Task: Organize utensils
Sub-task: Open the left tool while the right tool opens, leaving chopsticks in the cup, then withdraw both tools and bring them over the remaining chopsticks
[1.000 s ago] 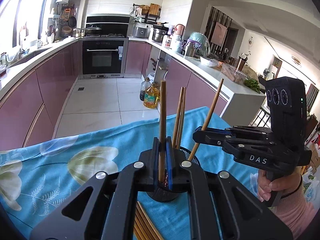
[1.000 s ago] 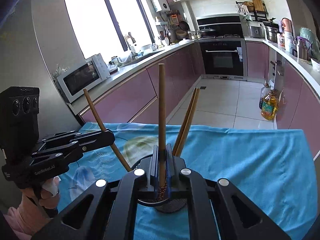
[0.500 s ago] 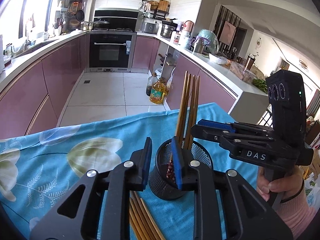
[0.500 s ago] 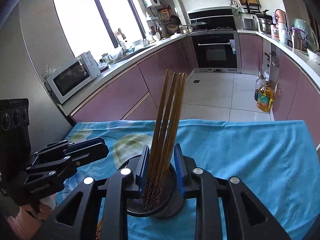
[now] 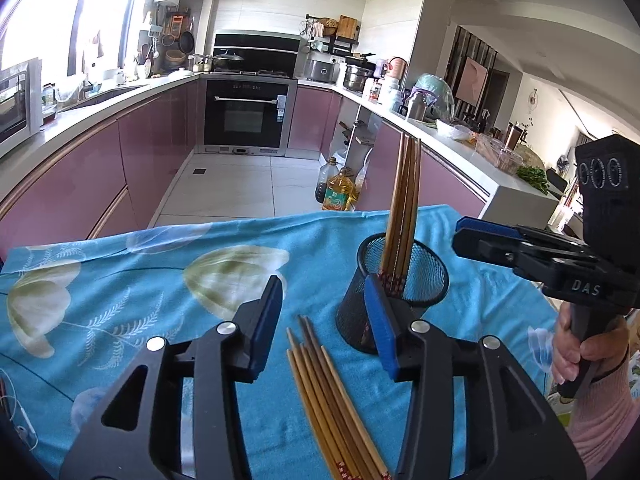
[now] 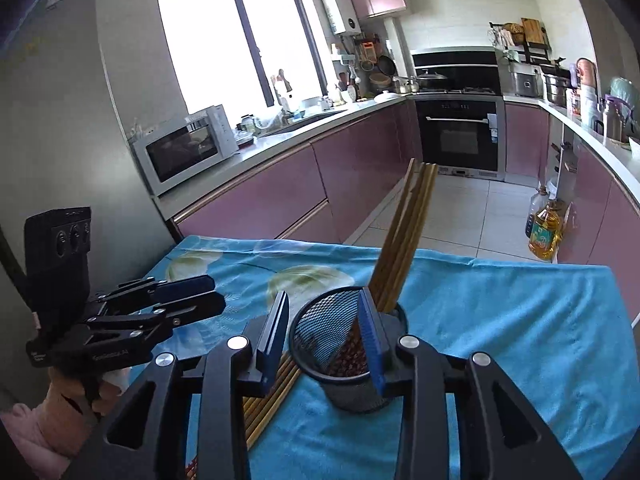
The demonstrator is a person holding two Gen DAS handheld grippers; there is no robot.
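A black mesh cup (image 5: 424, 280) stands on the blue cloth with several wooden chopsticks (image 5: 404, 208) leaning together inside it. More chopsticks (image 5: 332, 400) lie loose on the cloth just left of the cup. My left gripper (image 5: 324, 324) hovers over that loose bundle, jaws opening, nothing pressed between its pads. My right gripper (image 6: 323, 330) hangs over the near rim of the cup (image 6: 352, 390), jaws opening too, gripping nothing. The standing chopsticks (image 6: 404, 248) rise beyond its right pad. Each view shows the other gripper off to the side: the right gripper (image 5: 466, 236) and the left gripper (image 6: 216, 292).
The flowered blue cloth (image 5: 120, 292) covers the whole table, whose far edge drops to the tiled kitchen floor. An oil bottle (image 6: 544, 236) stands on the floor by the pink cabinets. A person's hands hold both gripper handles at the table's sides.
A second ago each gripper was shut on one upright chopstick above the cup. Both let go and the sticks dropped into the cup. The left gripper moved left and down, over the loose bundle.
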